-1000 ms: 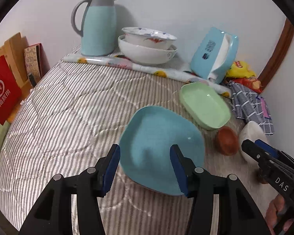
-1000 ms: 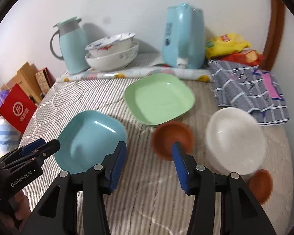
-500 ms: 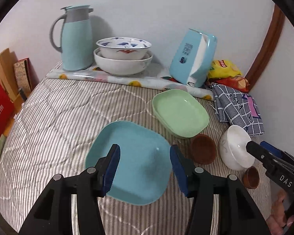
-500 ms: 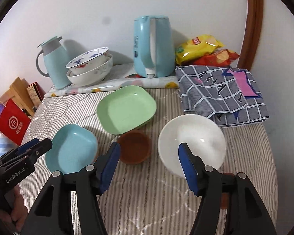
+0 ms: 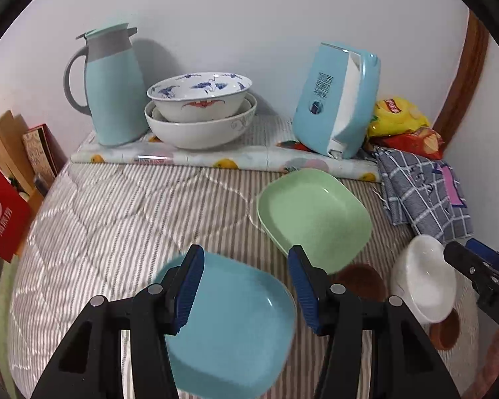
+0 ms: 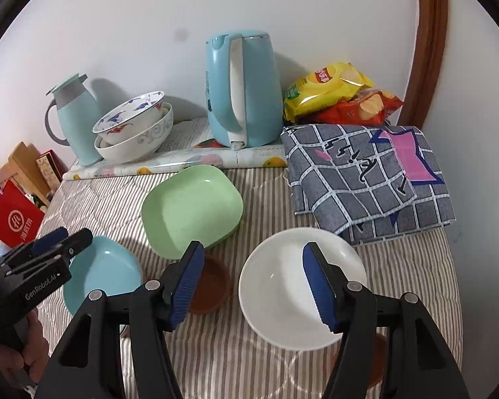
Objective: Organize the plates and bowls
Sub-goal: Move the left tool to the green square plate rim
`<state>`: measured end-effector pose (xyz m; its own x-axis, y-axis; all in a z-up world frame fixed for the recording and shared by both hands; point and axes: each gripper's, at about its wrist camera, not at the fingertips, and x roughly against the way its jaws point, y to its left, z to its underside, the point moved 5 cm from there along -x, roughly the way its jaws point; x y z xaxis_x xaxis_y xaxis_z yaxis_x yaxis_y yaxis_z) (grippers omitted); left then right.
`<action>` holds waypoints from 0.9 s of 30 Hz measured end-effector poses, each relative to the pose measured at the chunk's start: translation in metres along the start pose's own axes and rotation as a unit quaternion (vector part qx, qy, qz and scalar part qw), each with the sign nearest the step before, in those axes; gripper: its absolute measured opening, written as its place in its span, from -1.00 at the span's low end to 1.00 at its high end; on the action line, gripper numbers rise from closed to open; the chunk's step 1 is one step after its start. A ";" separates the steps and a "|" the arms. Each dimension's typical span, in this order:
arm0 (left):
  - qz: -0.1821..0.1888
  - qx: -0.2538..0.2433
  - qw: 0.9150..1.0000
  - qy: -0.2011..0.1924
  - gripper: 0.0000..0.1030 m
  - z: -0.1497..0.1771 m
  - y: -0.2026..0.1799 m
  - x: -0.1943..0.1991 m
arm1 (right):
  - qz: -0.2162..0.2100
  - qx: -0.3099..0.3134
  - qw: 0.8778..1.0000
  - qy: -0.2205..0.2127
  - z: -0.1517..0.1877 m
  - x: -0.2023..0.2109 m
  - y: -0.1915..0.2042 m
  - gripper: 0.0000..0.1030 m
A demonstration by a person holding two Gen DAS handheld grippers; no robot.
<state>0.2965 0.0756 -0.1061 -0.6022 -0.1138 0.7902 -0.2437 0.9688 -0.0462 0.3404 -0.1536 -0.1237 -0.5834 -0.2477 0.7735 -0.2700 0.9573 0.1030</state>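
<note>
A blue square plate lies on the striped cloth under my open left gripper; it also shows in the right wrist view. A green square plate lies behind it. A white bowl sits under my open right gripper. A brown saucer lies between the plates and the bowl. A second brown saucer sits near the white bowl. Both grippers are empty.
At the back stand a teal jug, stacked patterned bowls and a blue kettle. Snack bags and a folded checked cloth lie right. A red bag and boxes are left.
Both grippers have pulled back and risen, so more of the table shows. The right gripper has shifted from over the brown saucer to over the white bowl and has opened wider.
</note>
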 end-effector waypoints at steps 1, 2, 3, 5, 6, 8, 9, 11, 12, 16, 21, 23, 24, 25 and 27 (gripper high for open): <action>-0.001 0.000 1.000 -0.001 -0.02 -0.003 0.000 -0.002 | -0.001 -0.001 1.000 0.000 -0.002 -0.002 -0.001 0.19; -0.002 -0.001 1.000 -0.001 -0.02 -0.005 -0.001 -0.004 | -0.002 -0.003 1.000 0.001 -0.005 -0.005 -0.001 0.19; -0.005 -0.003 1.000 -0.001 -0.02 -0.007 -0.001 -0.006 | -0.004 -0.004 1.000 0.001 -0.007 -0.007 -0.001 0.19; -0.012 -0.006 1.000 -0.003 -0.02 -0.012 -0.002 -0.011 | -0.006 -0.006 1.000 -0.001 -0.013 -0.011 -0.002 0.19; -0.013 -0.005 1.000 -0.003 -0.02 -0.014 -0.002 -0.013 | -0.007 -0.006 1.000 0.000 -0.015 -0.014 -0.002 0.19; -0.015 -0.006 1.000 0.001 -0.02 -0.019 -0.002 -0.020 | -0.007 -0.002 1.000 0.000 -0.020 -0.019 -0.001 0.19; -0.017 -0.006 1.000 0.002 -0.02 -0.020 -0.002 -0.023 | -0.006 0.000 1.000 -0.001 -0.022 -0.021 -0.001 0.19; -0.018 -0.005 1.000 0.004 -0.02 -0.023 -0.002 -0.028 | -0.004 0.005 1.000 -0.003 -0.026 -0.026 0.001 0.19; -0.018 -0.004 1.000 0.005 -0.02 -0.025 -0.002 -0.032 | -0.005 0.006 1.000 -0.001 -0.028 -0.028 0.001 0.19; -0.019 0.003 1.000 0.014 -0.02 -0.028 -0.001 -0.046 | -0.006 0.006 1.000 0.004 -0.033 -0.042 0.001 0.18; -0.015 0.010 1.000 0.024 -0.02 -0.031 0.000 -0.065 | -0.012 -0.003 1.000 0.016 -0.036 -0.062 0.000 0.06; -0.011 0.012 0.999 0.031 -0.02 -0.032 -0.001 -0.073 | -0.012 -0.002 1.000 0.023 -0.035 -0.070 0.001 0.01; -0.010 0.011 0.999 0.033 -0.02 -0.032 -0.001 -0.076 | -0.013 -0.001 1.000 0.026 -0.035 -0.074 0.002 -0.02; -0.008 0.011 0.999 0.034 -0.02 -0.033 -0.002 -0.079 | -0.014 -0.002 0.999 0.030 -0.036 -0.078 0.002 -0.03; -0.007 0.009 0.999 0.039 -0.02 -0.034 -0.004 -0.086 | -0.016 -0.004 0.999 0.034 -0.036 -0.085 0.003 -0.08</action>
<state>0.3752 0.0886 -0.1534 -0.5386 -0.1089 0.8355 -0.2652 0.9631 -0.0454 0.4164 -0.1239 -0.1664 -0.5205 -0.2681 0.8107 -0.2819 0.9502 0.1332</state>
